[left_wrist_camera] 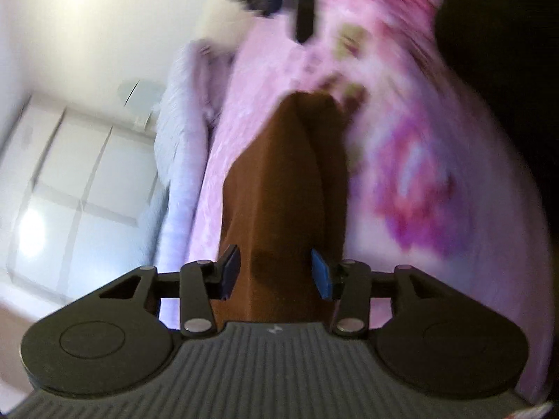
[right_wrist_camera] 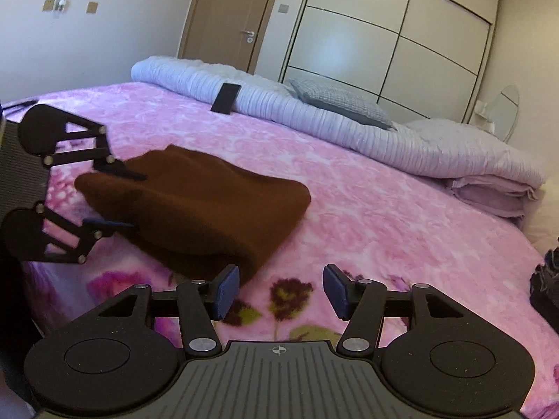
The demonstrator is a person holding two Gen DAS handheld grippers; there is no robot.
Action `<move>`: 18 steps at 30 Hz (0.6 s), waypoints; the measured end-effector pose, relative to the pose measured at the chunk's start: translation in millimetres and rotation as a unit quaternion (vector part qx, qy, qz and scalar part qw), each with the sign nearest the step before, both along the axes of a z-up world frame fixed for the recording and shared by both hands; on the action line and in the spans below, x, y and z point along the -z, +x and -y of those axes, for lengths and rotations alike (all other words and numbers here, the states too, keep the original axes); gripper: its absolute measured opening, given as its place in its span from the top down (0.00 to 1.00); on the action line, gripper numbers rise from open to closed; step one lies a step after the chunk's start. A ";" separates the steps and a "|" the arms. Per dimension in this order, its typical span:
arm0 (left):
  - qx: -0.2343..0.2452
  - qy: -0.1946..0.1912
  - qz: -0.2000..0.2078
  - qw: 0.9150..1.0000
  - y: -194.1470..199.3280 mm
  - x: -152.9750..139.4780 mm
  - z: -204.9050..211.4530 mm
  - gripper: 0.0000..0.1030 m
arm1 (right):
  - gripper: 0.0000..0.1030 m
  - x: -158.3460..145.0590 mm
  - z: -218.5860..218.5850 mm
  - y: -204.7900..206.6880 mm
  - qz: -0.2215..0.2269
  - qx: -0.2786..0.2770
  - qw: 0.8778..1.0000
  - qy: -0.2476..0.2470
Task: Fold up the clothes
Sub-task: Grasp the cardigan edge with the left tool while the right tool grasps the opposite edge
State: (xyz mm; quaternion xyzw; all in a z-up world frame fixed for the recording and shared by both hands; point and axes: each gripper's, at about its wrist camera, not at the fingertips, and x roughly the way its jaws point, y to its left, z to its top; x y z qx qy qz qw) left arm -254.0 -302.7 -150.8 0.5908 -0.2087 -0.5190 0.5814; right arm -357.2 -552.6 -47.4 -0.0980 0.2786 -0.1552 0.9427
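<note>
blur: pink blanket (left_wrist_camera: 401,174) smeared | cut off: dark object (right_wrist_camera: 546,293)

The brown garment (right_wrist_camera: 195,206), folded just ahead and left of the right gripper (right_wrist_camera: 281,293), is a thick, matt knit with a slightly fuzzy nap. Under it the pink floral blanket (right_wrist_camera: 367,216) looks like plush fleece with an embossed, faintly shiny pile. Beyond, the white duvet (right_wrist_camera: 314,118) is puckered, ribbed cloth, and the grey cushion (right_wrist_camera: 342,101) on it has a coarse waffle weave. A phone (right_wrist_camera: 226,97) leaning against the duvet is smooth and glossy black. Far ahead, the wardrobe doors (right_wrist_camera: 384,35) are glossy panels catching light; the door (right_wrist_camera: 230,14) is matt wood with a metal handle. The left gripper (right_wrist_camera: 136,199) and the right are matt black plastic with bright metal pins and blue rubbery pads (right_wrist_camera: 229,288).
</note>
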 end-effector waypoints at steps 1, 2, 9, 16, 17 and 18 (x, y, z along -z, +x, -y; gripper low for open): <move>0.007 0.005 0.023 1.000 1.8 2.9 1.0 0.77 | 0.45 1.6 -1.9 2.1 -0.005 -0.004 1.000 -0.008; -0.001 0.001 0.008 1.000 6.4 -4.1 2.6 0.78 | 0.45 3.2 -3.9 4.2 -0.010 -0.008 1.000 -0.015; -0.058 -0.014 -0.154 0.986 42.8 -51.8 14.8 0.85 | 0.45 24.8 -28.2 36.5 -0.032 -0.038 0.996 -0.075; -0.061 -0.009 -0.222 0.973 58.9 -74.5 7.7 0.86 | 0.44 58.2 -44.5 88.5 -0.056 -0.055 0.979 -0.186; -0.060 -0.008 -0.230 0.971 61.5 -76.1 6.9 0.86 | 0.44 65.6 -44.3 93.5 -0.062 -0.056 0.975 -0.205; -0.060 -0.007 -0.238 0.969 64.1 -77.4 6.2 0.87 | 0.44 73.4 -43.5 97.8 -0.071 -0.058 0.970 -0.227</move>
